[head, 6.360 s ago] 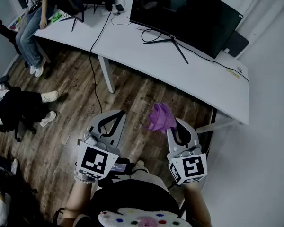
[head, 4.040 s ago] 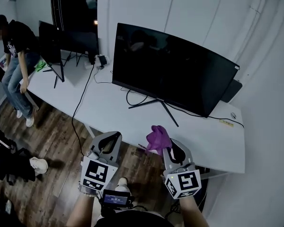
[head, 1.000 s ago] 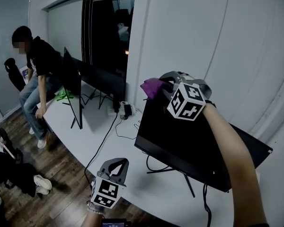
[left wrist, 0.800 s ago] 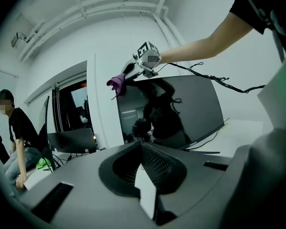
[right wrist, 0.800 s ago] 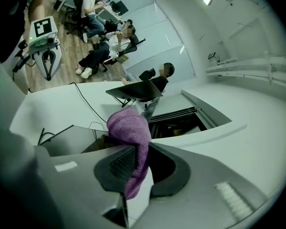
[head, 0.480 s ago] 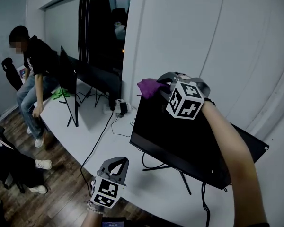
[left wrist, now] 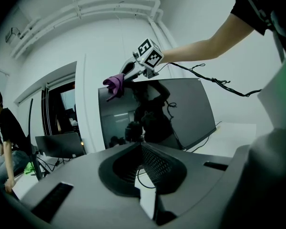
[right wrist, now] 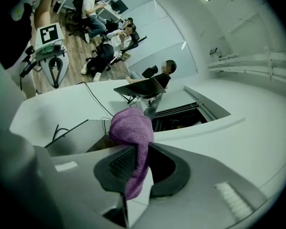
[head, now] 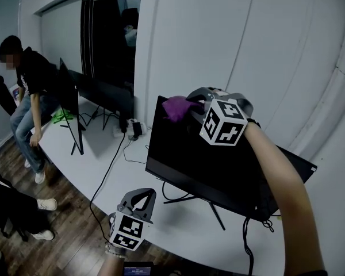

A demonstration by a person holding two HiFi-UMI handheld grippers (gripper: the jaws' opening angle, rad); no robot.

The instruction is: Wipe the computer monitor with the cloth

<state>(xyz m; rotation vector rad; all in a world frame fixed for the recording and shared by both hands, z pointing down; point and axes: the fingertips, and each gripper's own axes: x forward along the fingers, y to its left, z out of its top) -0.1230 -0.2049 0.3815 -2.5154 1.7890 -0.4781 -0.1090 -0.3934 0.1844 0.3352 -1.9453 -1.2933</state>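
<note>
Head view: right gripper (head: 191, 103) raised, purple cloth (head: 173, 107) at the upper left corner of the monitor (head: 213, 165). Left gripper (head: 139, 200) low over the worktop (head: 98, 165).
Left gripper view: fingers closed together, nothing between them.
Right gripper view: fingers clamped on the cloth, its bunched end protruding past the tips.

One long white table (head: 132, 177) carries three dark screens: one big monitor (head: 213, 160) near its right end, one thin monitor (head: 68, 105) and one far monitor (head: 112, 99) toward its left end. There is one purple cloth (head: 173, 107). There are two grippers, the left gripper (head: 142, 199) and the right gripper (head: 191, 103). One person (head: 29, 85) sits on the table's left edge.
</note>
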